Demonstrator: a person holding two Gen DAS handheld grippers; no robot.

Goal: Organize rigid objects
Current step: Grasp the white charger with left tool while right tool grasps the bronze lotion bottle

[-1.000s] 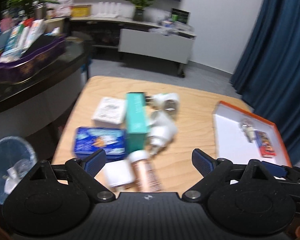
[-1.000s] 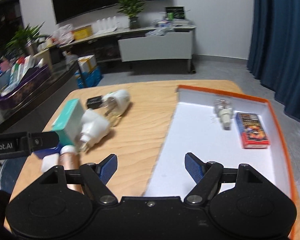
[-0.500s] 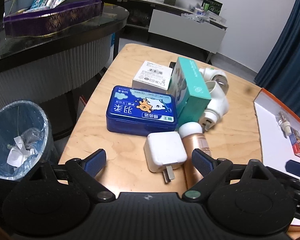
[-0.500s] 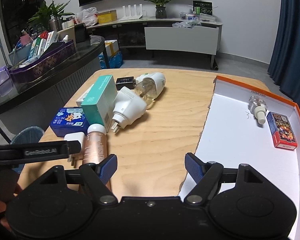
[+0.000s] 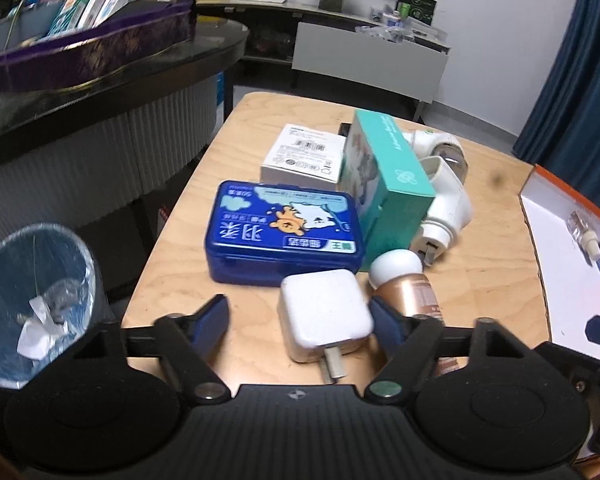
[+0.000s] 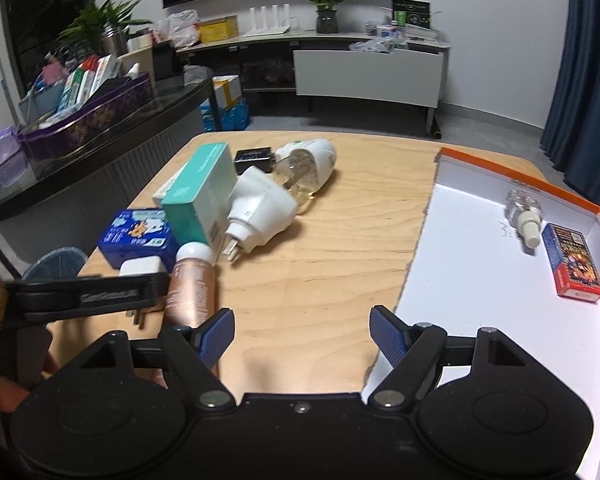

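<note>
Left tool (image 5: 300, 320) wide, straddling charger (image 5: 325, 314); right tool (image 6: 302, 330) wide, idle. Risk: right finger nudges bottle (image 5: 414, 290), rolls.

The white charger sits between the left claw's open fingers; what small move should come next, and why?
Probably close the left claw on the white charger. Its fingers already stand on both sides of the charger, the right one squeezed in beside the copper bottle. The charger lies nearest of the pile, and the tray has room.
</note>
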